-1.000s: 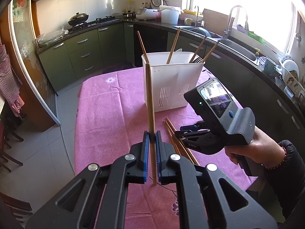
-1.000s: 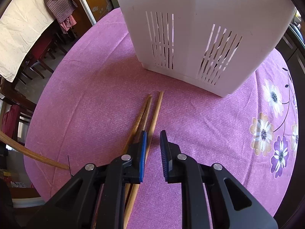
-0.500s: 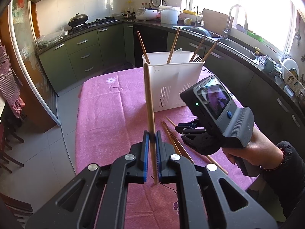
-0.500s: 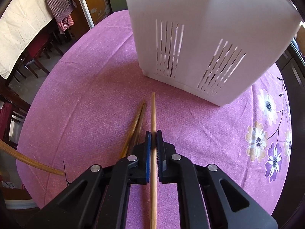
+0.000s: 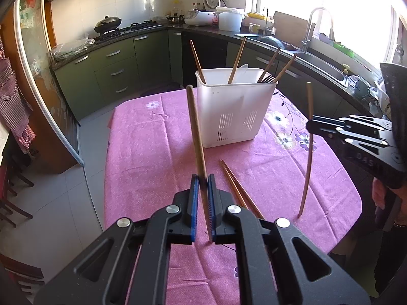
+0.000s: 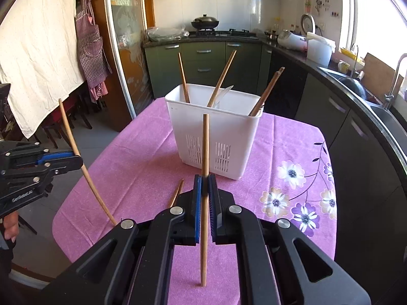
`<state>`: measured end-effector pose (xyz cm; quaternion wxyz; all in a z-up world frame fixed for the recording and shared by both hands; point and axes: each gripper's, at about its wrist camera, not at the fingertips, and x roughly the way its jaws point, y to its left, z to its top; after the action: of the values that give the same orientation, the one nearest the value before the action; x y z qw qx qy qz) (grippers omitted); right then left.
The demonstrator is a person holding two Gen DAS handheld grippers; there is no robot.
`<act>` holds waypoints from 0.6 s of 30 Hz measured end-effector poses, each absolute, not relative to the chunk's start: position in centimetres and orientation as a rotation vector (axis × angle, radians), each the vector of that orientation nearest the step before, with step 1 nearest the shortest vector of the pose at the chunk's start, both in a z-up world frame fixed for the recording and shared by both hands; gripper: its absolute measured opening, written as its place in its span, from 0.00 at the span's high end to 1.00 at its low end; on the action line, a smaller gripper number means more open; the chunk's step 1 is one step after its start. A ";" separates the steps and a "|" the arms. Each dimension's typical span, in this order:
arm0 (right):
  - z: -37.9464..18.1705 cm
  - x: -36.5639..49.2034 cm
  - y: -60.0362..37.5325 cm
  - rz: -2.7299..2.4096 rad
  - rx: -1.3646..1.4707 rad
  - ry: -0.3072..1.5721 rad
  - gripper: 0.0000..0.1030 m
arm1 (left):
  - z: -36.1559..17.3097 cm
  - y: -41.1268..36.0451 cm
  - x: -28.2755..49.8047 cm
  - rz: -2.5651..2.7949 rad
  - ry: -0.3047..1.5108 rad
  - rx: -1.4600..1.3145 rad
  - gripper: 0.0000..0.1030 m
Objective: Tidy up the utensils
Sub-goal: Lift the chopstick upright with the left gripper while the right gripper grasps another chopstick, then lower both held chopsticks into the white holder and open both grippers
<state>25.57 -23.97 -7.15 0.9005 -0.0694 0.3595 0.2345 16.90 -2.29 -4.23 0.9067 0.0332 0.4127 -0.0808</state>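
A white slotted utensil holder [image 5: 234,106] stands on the pink tablecloth [image 5: 152,152], with several wooden chopsticks and a white spoon in it; it also shows in the right wrist view [image 6: 216,132]. My left gripper [image 5: 202,180] is shut on one upright wooden chopstick [image 5: 195,132], held above the table. My right gripper [image 6: 204,180] is shut on another upright chopstick [image 6: 204,152]; in the left wrist view it [image 5: 311,127] holds that chopstick [image 5: 307,152] at the right. Two chopsticks [image 5: 236,188] lie on the cloth before the holder.
Green kitchen cabinets [image 5: 112,71] and a counter with a sink [image 5: 320,63] ring the table. A wok [image 5: 106,23] sits on the stove. Chairs [image 6: 63,119] and a hanging white cloth [image 6: 38,50] stand to the left of the table.
My right gripper has closed on one chopstick from the pile, lifted it off the cloth and turned it upright, moving out to the right. My left gripper keeps its chopstick.
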 end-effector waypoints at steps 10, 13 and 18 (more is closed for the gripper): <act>-5.0 18.0 -29.4 0.491 -0.077 0.641 0.94 | -4.1 -2.9 16.2 -0.163 0.851 0.090 0.93; -5.1 17.2 -30.1 0.491 -0.066 0.633 0.94 | -4.0 -3.1 16.1 -0.162 0.853 0.095 0.93; -5.2 16.6 -30.6 0.495 -0.052 0.628 0.94 | -4.0 -3.2 16.1 -0.160 0.853 0.097 0.93</act>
<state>16.59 -30.64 -5.20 0.9209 -0.0253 0.3055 0.2408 16.07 -3.22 -3.96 0.9062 0.0470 0.4131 -0.0774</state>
